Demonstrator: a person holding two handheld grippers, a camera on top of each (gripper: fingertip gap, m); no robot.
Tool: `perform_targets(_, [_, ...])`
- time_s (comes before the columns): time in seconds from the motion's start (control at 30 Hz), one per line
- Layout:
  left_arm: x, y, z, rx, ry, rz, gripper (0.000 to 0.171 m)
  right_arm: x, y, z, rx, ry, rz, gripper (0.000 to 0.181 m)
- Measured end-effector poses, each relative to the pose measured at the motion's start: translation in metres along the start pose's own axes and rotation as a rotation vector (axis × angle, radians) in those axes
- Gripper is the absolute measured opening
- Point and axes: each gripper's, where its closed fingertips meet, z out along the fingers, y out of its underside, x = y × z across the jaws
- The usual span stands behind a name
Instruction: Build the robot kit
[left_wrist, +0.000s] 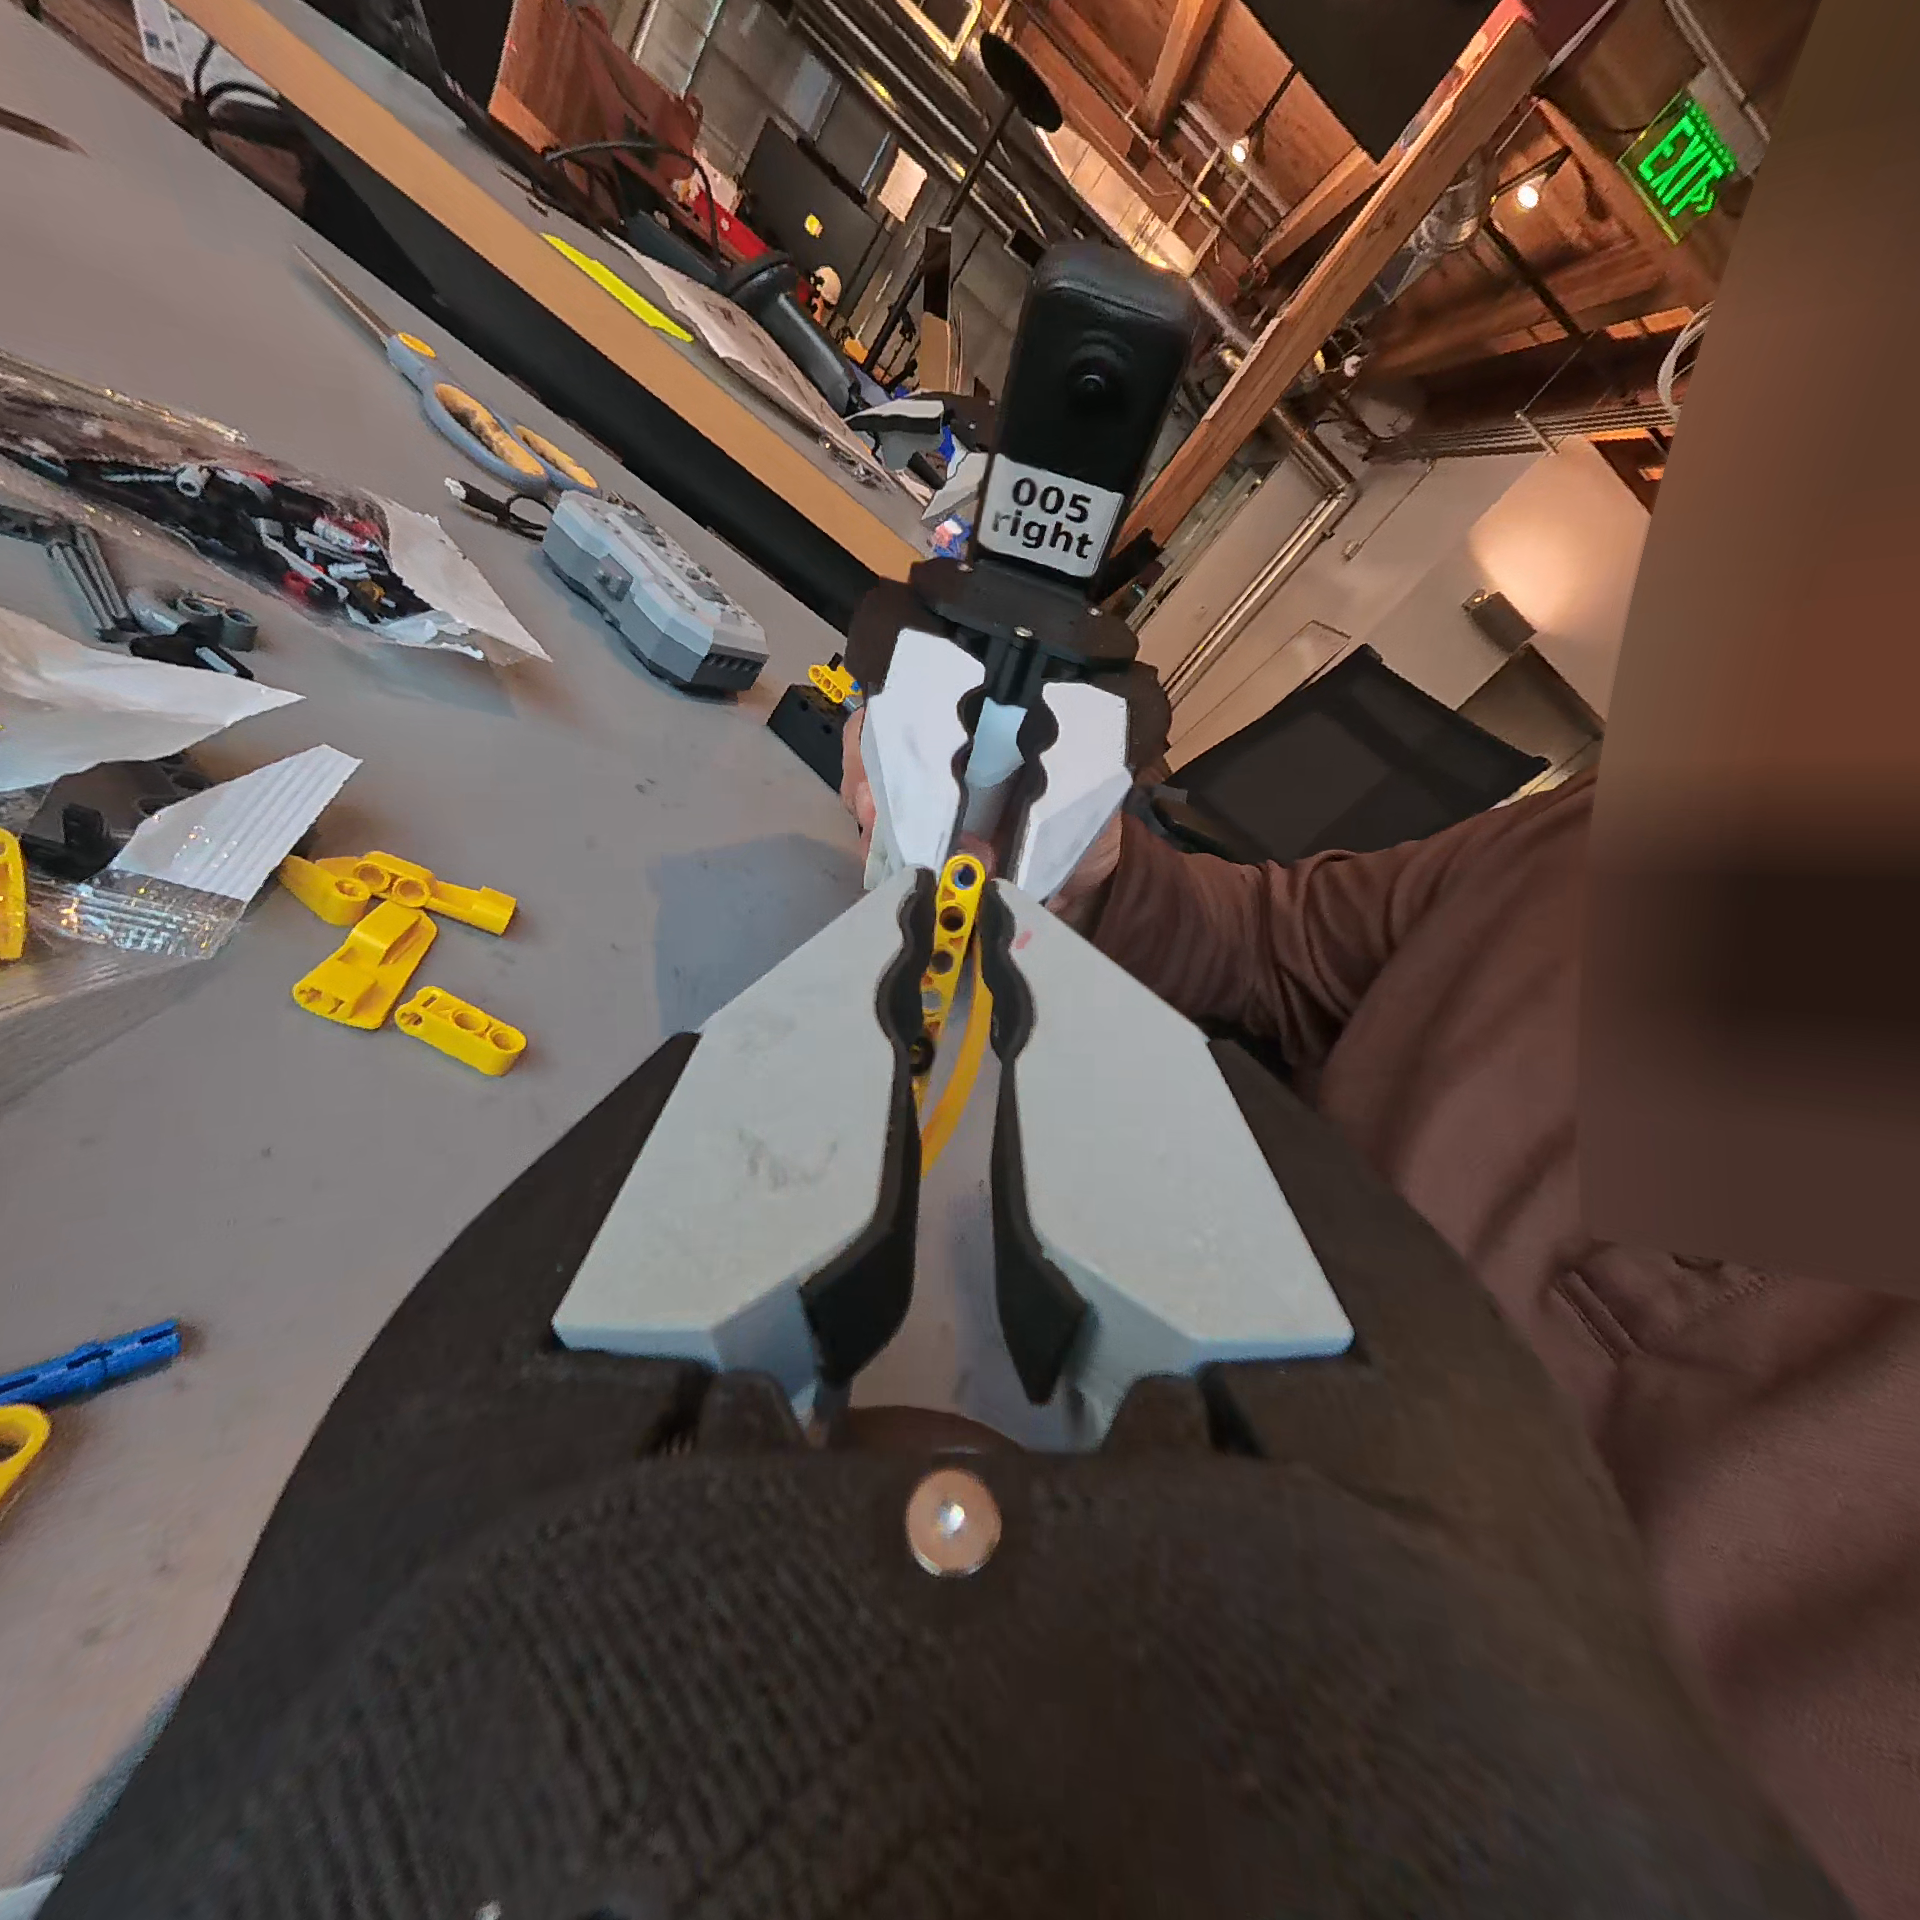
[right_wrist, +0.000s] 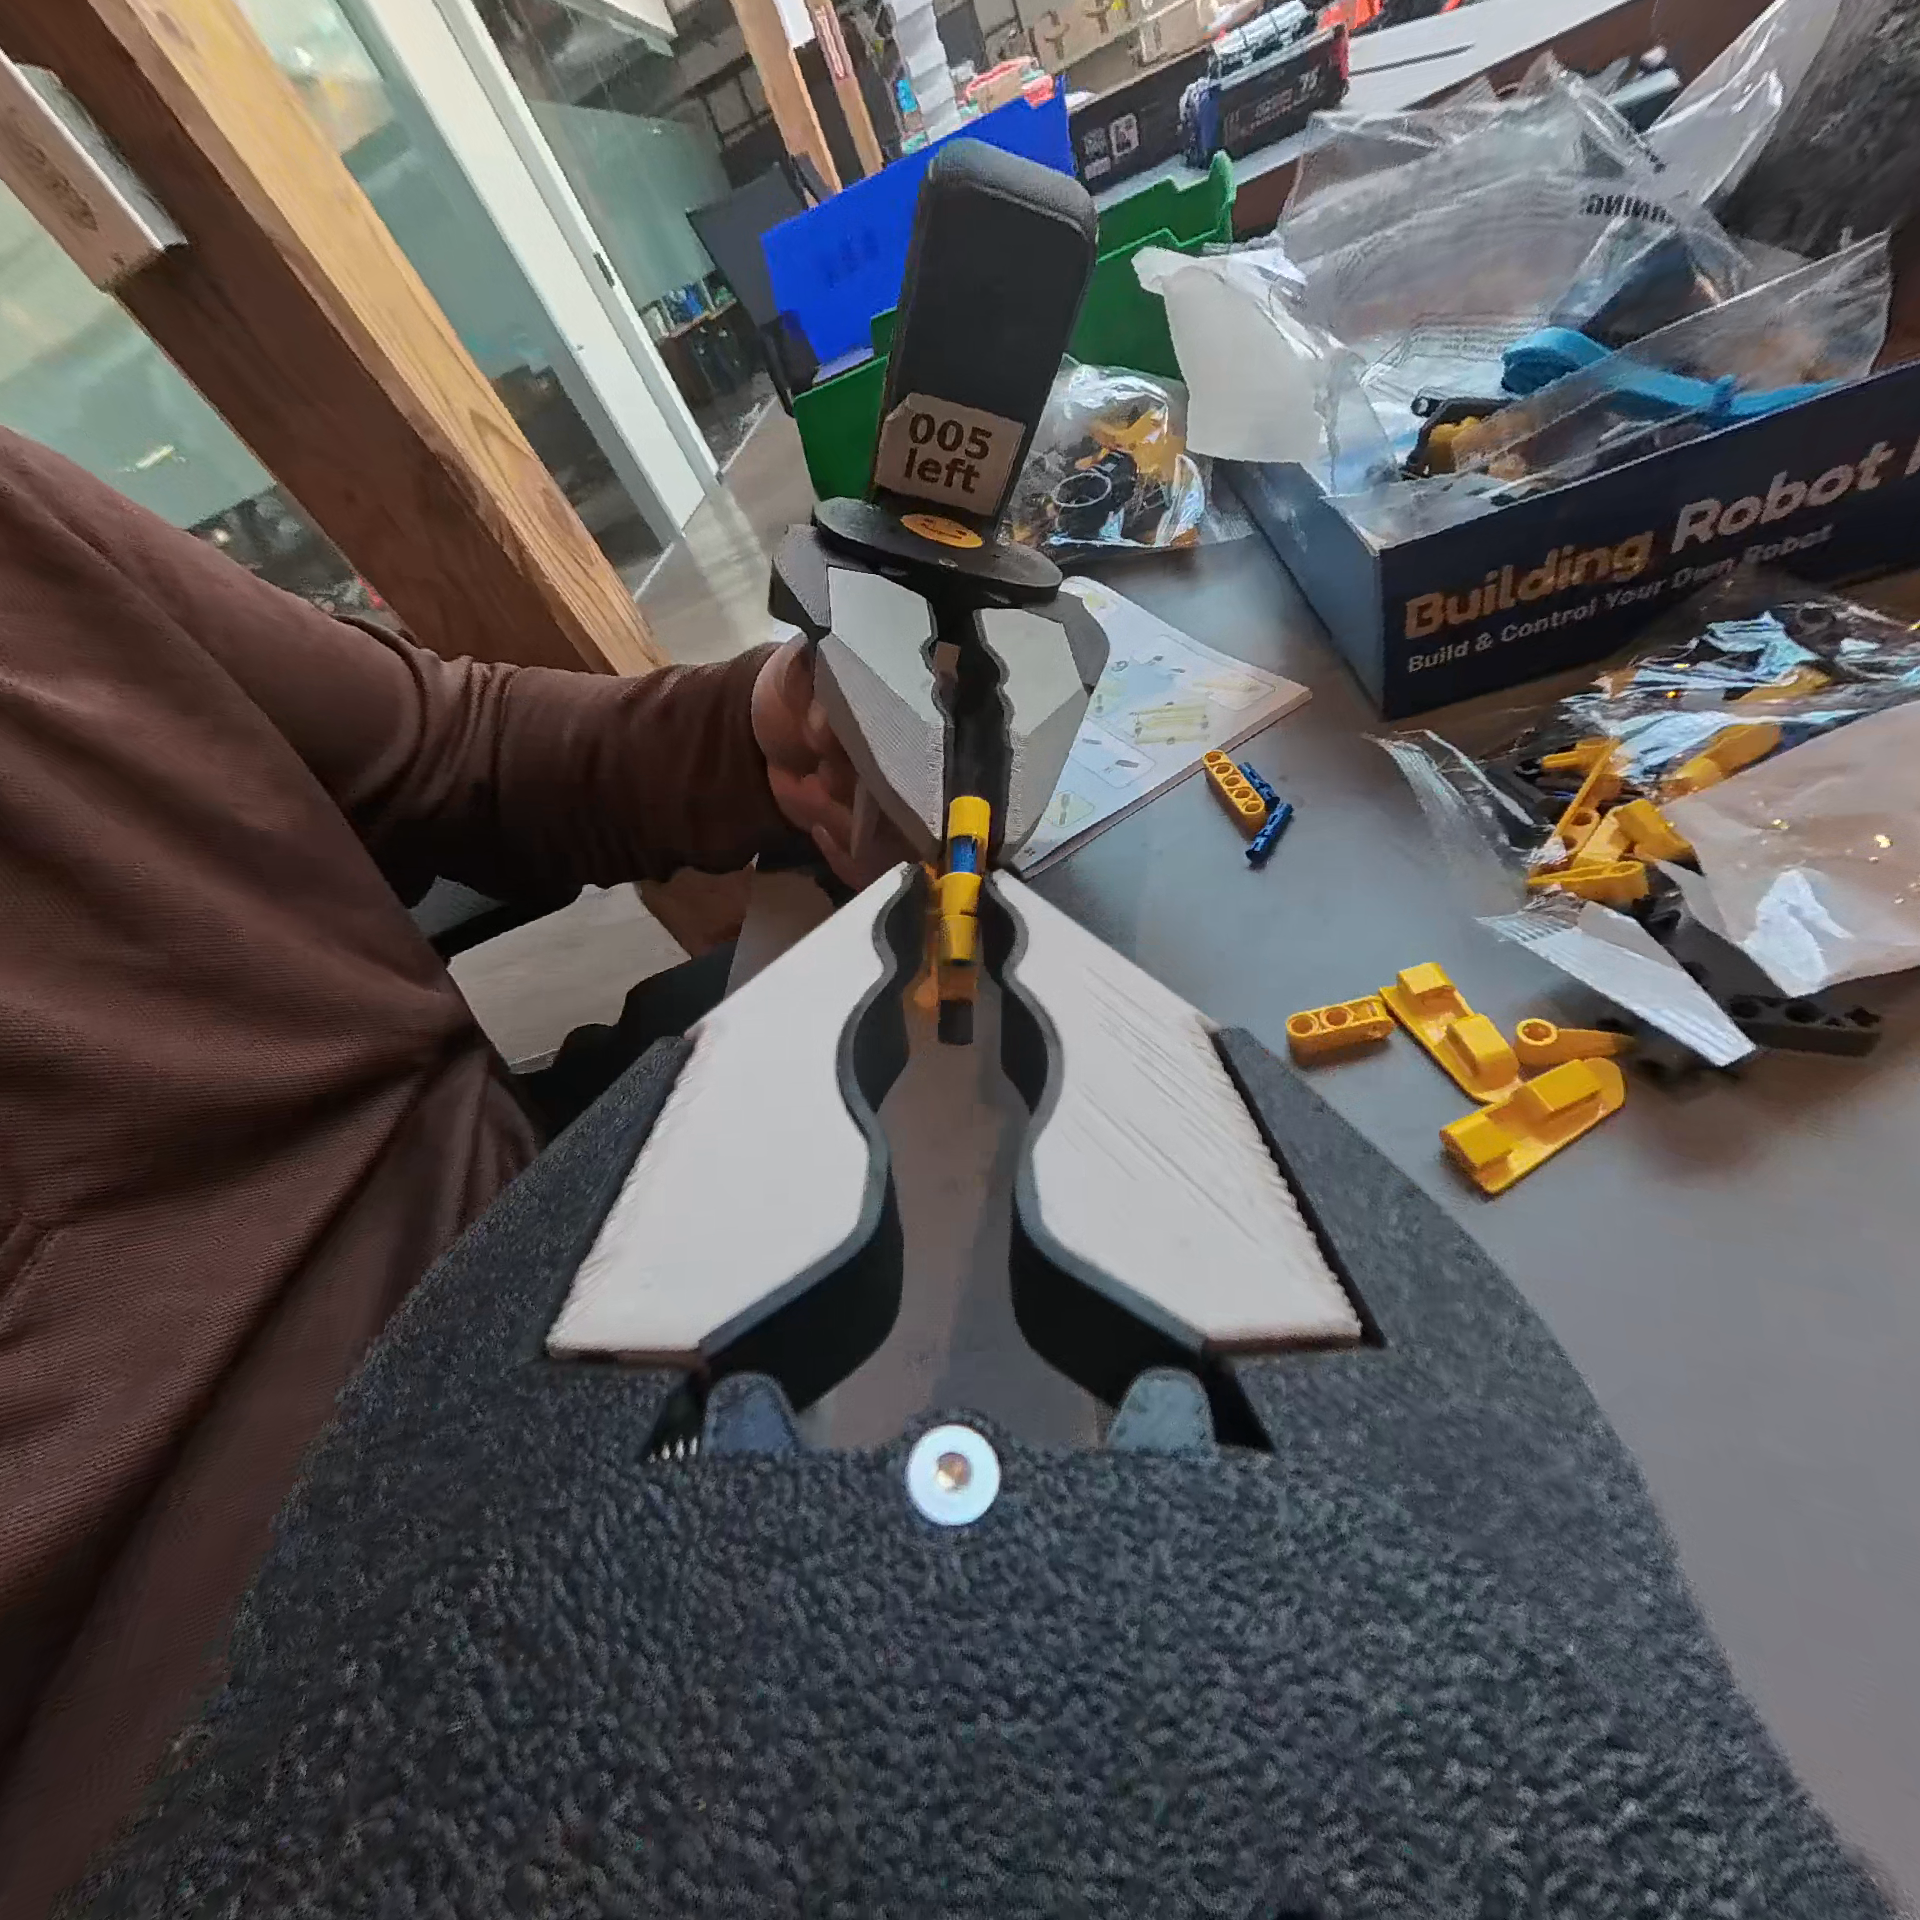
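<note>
Yellow perforated beam (left_wrist: 948, 951), clamped in the left tool (left_wrist: 954, 883), meets a yellow-and-blue connector piece (right_wrist: 958, 914) pinched by the right tool (right_wrist: 958, 873), tip-to-tip above the tabletop (left_wrist: 582, 1039), aligned as if for joining.

Two tongs (left_wrist: 954, 894), one pair of scissors (left_wrist: 457, 400), one grey control brick (left_wrist: 655, 592), one blue box (right_wrist: 1621, 561), one instruction booklet (right_wrist: 1174, 707), four loose yellow pieces (left_wrist: 405, 951) at nine o'clock.

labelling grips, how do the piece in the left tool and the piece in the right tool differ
The left tool is shut on a long yellow beam with a row of holes. The right tool is shut on a shorter, chunkier yellow connector with a blue pin at its far end. Both are yellow plastic, held tip to tip above the table.
</note>
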Motion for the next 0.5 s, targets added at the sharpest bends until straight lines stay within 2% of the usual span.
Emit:
perform_targets(0.07, [-0.004, 0.005, 0.002, -0.035, -0.028, -0.001, 0.005, 0.001, 0.007, 0.004, -0.042, 0.01, -0.013, 0.008])
perform_targets(0.17, [-0.008, 0.006, 0.002, -0.075, -0.082, 0.082, 0.004, 0.005, 0.009, 0.004, -0.046, 0.016, 0.001, 0.01])
perform_targets(0.27, [-0.01, 0.027, 0.0, -0.262, -0.136, 0.203, 0.005, 0.004, 0.026, 0.004, -0.137, -0.008, 0.012, 0.011])
perform_targets(0.33, [-0.014, 0.035, 0.001, -0.335, -0.194, 0.284, 0.004, 0.005, 0.038, 0.007, -0.216, 0.032, -0.049, 0.011])
perform_targets(0.5, [-0.014, 0.05, -0.005, -0.452, -0.222, 0.276, 0.011, 0.002, 0.054, 0.013, -0.326, 0.047, -0.15, 0.008])
